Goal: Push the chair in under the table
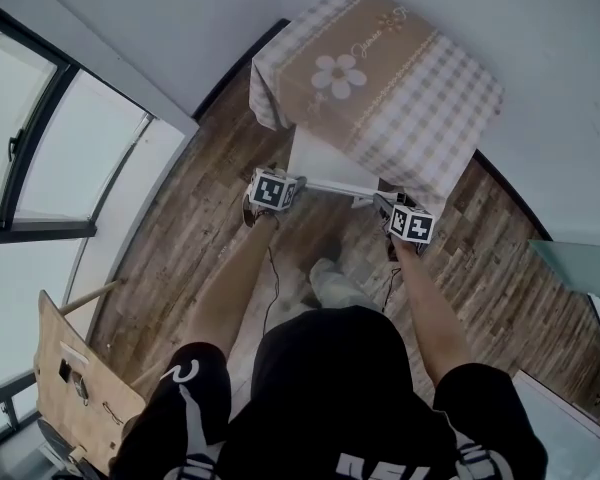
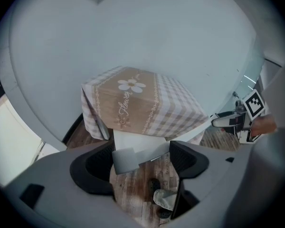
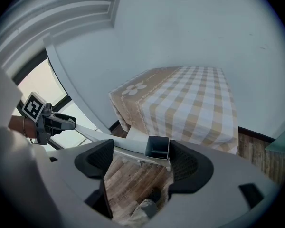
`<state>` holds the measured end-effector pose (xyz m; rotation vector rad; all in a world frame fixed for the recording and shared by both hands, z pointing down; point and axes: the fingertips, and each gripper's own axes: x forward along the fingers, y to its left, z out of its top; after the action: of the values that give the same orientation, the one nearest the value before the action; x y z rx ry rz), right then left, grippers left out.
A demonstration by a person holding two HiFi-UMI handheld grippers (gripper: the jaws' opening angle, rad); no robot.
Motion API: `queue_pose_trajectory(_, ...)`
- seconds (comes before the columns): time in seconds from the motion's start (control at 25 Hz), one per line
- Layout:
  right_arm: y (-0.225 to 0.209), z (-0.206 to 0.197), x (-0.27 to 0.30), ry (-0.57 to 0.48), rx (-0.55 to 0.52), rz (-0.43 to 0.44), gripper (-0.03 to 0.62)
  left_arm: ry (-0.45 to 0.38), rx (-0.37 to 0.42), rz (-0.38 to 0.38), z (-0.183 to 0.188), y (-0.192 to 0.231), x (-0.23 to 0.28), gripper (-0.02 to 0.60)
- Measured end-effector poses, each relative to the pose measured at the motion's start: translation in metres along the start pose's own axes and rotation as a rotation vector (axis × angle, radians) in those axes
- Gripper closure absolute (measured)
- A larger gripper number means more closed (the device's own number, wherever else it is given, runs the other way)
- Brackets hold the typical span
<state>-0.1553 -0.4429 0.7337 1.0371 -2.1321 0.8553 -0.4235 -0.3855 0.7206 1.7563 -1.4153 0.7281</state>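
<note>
Faces a small table point(image 1: 380, 68) draped in a tan checked cloth point(image 1: 430, 118) with a daisy print, set against a white wall point(image 1: 540, 28). Stands on a wood-plank floor point(image 1: 180, 258), with a large window point(image 1: 40, 138) to the left. Has the white chair point(image 1: 320, 158) straight ahead, seat partly tucked beneath the near edge of the table, top rail point(image 1: 335, 187) out in front of the cloth. Holds the left gripper point(image 2: 141, 159) at the left end of that rail, jaws spread wide, the rail's blunt end lying in the gap close to the left-hand jaw, not pinched. Holds the right gripper point(image 3: 137, 158) at the other end, jaws likewise well apart, the open square end of the rail just beside the right-hand jaw, the rest of the bar crossing the gap toward the other gripper. Plants one light shoe point(image 1: 330, 283) on the floor below the rail.
</note>
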Motion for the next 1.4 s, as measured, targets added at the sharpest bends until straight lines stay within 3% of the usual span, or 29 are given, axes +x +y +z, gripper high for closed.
queue_pose_trajectory(0.52, 0.015, 0.022, 0.025, -0.011, 0.047, -0.028, 0.212, -0.015, 0.02, 0.011, 0.03, 0.037, 0.015, 0.212)
queue_pose_trajectory(1.4, 0.028, 0.08, 0.07, -0.013, 0.16, -0.117, 0.226, 0.01, 0.133, -0.094, 0.112, 0.097, 0.061, 0.212)
